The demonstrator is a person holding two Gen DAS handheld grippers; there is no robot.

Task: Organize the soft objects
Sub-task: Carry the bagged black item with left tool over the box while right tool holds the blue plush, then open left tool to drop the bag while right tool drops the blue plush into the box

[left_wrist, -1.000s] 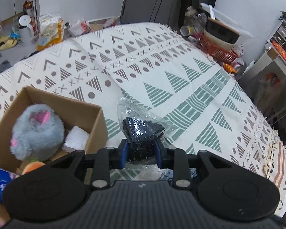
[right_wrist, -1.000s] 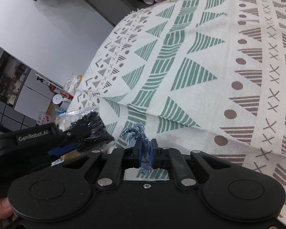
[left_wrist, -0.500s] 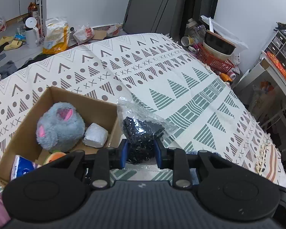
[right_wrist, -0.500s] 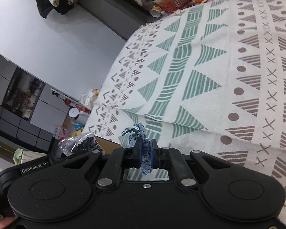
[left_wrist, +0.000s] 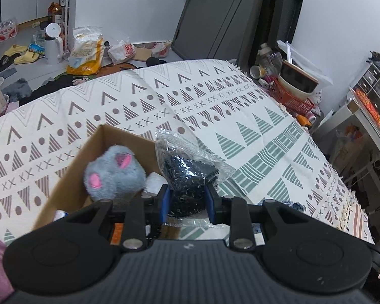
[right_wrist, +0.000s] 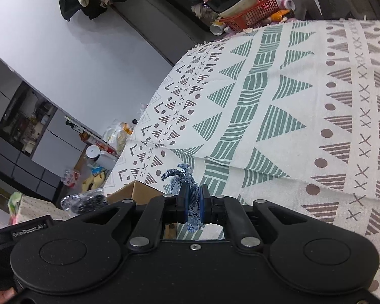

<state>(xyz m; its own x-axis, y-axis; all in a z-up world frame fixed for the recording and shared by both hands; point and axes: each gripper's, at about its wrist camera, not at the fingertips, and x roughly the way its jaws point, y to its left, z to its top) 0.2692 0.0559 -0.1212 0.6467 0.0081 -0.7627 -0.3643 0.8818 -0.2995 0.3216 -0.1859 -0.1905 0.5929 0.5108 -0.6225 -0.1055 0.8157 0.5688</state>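
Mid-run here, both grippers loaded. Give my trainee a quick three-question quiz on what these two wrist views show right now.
1. True or false: the cardboard box is empty.
2. What does the left gripper hold between its jaws?
A. a yellow slipper
B. a clear plastic bag of black bits
C. a red basket
3. Fill in: the right gripper is shut on a ______ fabric piece.

Key
1. False: a grey plush toy with pink patches and a white soft item lie in it.
2. B
3. blue
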